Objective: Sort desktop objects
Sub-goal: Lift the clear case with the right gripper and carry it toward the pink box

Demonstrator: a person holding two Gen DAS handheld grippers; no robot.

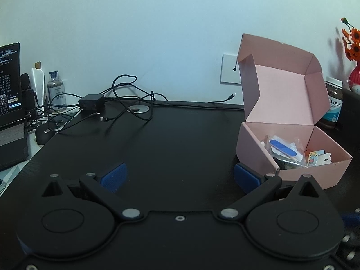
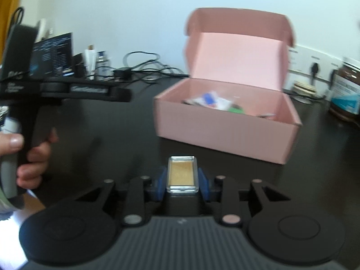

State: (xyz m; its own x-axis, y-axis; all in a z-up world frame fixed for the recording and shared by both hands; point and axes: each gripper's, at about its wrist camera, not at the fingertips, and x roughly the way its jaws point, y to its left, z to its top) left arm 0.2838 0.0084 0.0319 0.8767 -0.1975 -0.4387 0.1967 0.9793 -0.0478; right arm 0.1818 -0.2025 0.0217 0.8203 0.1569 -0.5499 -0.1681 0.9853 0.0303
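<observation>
Left to right: a black mouse (image 1: 43,135) lettered "Think…" lies beside cables on the counter (image 1: 175,139). The left tongs (image 1: 180,177) stand released, nothing between the blue pads. The pink box (image 1: 292,157), lid raised, holds packets and a blue strip. A brown jar (image 1: 334,100) reads "…MORES". The right tongs (image 2: 182,181) are clenched on a clear case (image 2: 182,174) with tan filling, just before the box.

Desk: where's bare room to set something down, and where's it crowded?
Free: the wide dark desk between the cable tangle and the pink box, plus the strip in front of the box. Crowded: the far-left corner with laptop and bottles; the jar behind the box.
</observation>
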